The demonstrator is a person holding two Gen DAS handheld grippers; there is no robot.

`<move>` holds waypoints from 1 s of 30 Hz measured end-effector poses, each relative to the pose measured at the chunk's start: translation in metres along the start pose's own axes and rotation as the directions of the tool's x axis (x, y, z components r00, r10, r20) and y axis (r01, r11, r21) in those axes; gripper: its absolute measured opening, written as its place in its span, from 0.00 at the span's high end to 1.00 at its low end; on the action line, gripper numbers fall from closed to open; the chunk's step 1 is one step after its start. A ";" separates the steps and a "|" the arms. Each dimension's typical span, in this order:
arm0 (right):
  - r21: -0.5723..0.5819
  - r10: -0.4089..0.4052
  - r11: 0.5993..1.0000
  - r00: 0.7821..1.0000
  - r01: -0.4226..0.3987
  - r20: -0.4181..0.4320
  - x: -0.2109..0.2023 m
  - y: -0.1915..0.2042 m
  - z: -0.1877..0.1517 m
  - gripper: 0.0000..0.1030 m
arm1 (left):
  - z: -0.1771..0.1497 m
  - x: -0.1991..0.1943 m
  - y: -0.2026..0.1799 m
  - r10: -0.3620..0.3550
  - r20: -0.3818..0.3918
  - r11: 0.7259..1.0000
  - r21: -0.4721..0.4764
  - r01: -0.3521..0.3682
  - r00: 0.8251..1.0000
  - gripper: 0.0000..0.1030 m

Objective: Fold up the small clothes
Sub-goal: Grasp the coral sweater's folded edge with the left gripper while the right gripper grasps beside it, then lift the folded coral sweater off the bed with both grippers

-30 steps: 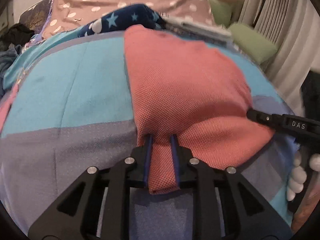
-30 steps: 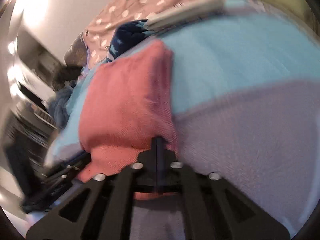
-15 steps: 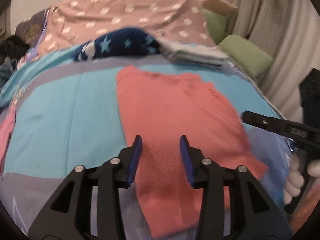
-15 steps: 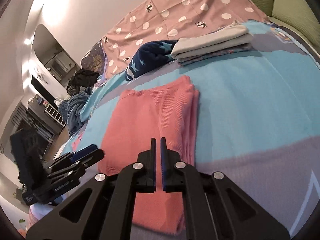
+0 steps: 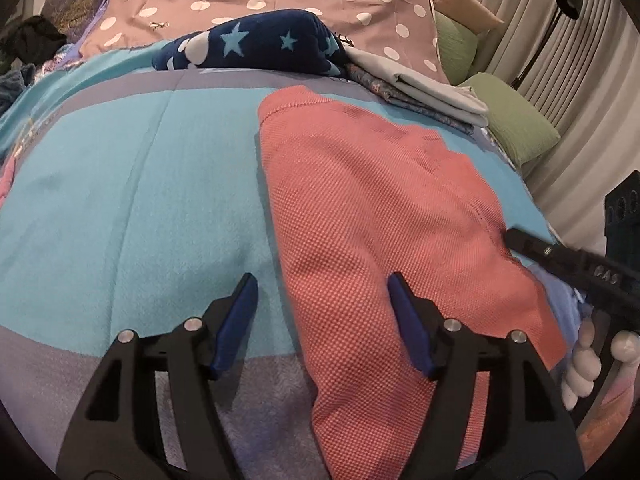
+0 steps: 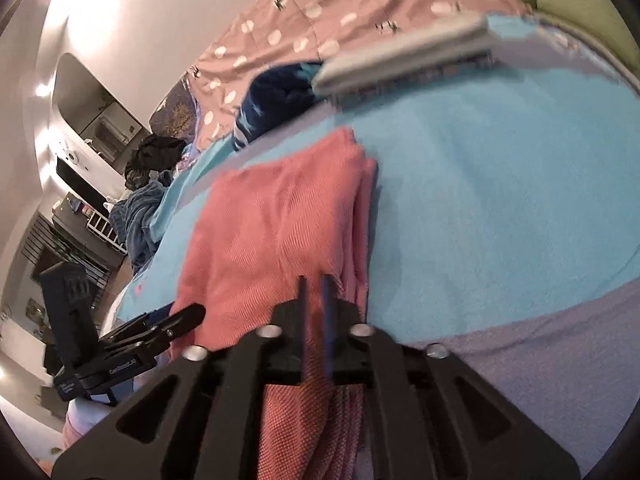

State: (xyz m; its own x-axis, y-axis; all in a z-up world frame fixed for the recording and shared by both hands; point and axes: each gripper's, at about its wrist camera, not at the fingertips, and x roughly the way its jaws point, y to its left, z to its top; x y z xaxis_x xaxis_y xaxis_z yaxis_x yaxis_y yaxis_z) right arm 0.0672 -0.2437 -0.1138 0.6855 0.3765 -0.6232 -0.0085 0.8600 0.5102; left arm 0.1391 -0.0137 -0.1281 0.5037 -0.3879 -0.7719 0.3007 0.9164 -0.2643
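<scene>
Mid-fold: left gripper (image 5: pixel 322 312), jaws apart, hovers at the coral waffle-knit garment's (image 5: pixel 372 216) 6 o'clock hem; right gripper (image 6: pixel 314 300) clamps its edge. Regrasp likely next.

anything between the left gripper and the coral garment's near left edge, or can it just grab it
Nothing visible blocks it. The left gripper is open, its fingers straddling the coral garment edge on the blue blanket. The right gripper is pinching the garment's other side.
</scene>
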 end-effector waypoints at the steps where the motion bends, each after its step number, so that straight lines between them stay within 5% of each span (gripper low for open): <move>1: -0.003 -0.027 1.000 1.000 0.027 0.008 -0.004 -0.003 0.004 0.40 | 0.002 0.001 0.002 -0.006 -0.003 1.000 0.000 0.006 1.000 0.33; 9: 0.036 0.051 0.998 0.985 -0.046 -0.166 0.031 -0.015 0.009 0.36 | 0.003 0.005 0.004 -0.027 -0.007 1.000 0.003 0.027 1.000 0.28; 24: -0.074 0.135 0.985 0.968 -0.154 -0.213 0.068 0.000 0.025 0.35 | 0.018 0.020 0.007 -0.108 -0.037 0.994 0.028 0.109 0.994 0.16; 30: -0.069 0.188 0.976 0.957 -0.208 -0.221 0.082 -0.001 0.034 0.40 | 0.042 0.043 0.011 -0.192 -0.040 0.980 0.042 0.194 0.981 0.17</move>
State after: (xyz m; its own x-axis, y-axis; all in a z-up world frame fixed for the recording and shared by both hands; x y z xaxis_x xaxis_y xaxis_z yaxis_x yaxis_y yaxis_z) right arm 0.1481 -0.2259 -0.1449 0.4932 0.5980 -0.6317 -0.2012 0.7850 0.5860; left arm 0.1981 -0.0243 -0.1397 0.4038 -0.5525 -0.7291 0.4263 0.8188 -0.3844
